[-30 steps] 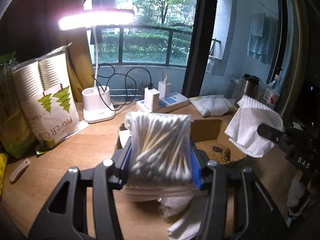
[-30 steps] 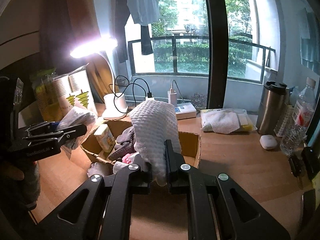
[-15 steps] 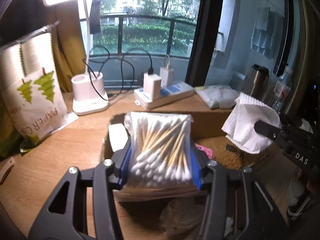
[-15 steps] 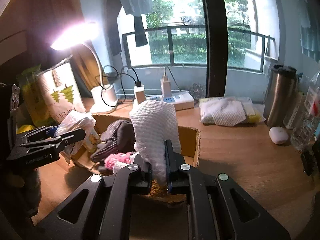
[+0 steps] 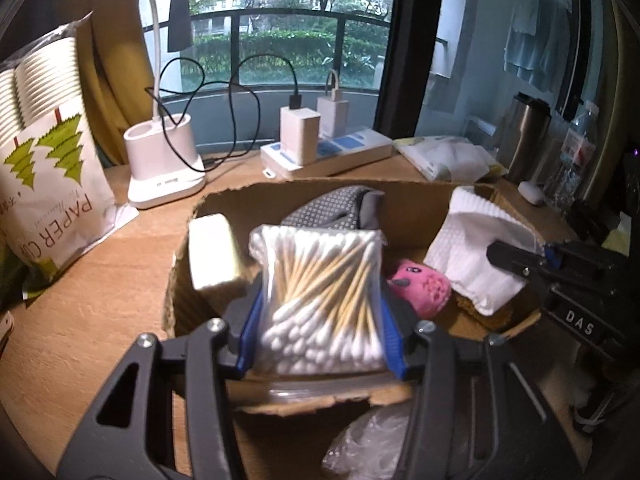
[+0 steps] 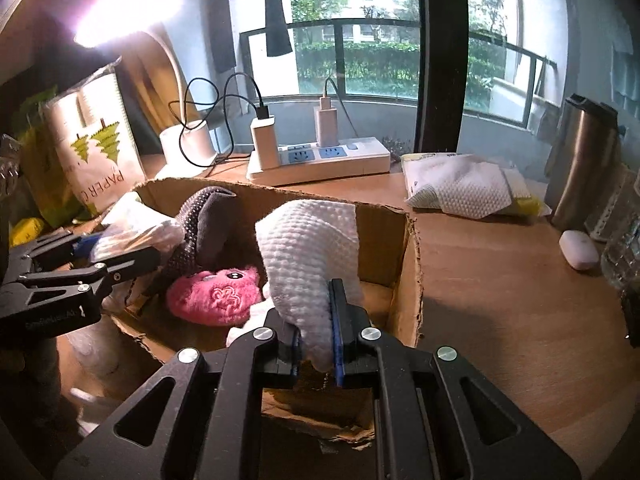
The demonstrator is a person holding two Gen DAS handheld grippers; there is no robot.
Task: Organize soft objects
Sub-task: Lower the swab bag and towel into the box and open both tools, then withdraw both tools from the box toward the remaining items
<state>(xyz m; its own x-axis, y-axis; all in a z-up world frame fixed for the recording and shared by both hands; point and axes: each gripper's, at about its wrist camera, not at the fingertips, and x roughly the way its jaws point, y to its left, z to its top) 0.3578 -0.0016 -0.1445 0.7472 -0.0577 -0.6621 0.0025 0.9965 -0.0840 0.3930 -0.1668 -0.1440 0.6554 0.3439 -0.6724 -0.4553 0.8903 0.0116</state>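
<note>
Both claws are clamped shut over the cardboard box (image 6: 412, 256): the left gripper (image 5: 320, 332) holds a bag of cotton swabs (image 5: 320, 292), the right gripper (image 6: 316, 344) a white cloth (image 6: 308, 256). Best to lower each into a free corner, clear of the pink plush (image 6: 216, 296), before letting go; the box floor is mostly hidden, so free room is probably scarce.

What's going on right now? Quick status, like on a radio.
Left gripper shut on cotton swab bag. Right gripper shut on white cloth. Both over cardboard box; pink plush below.
</note>
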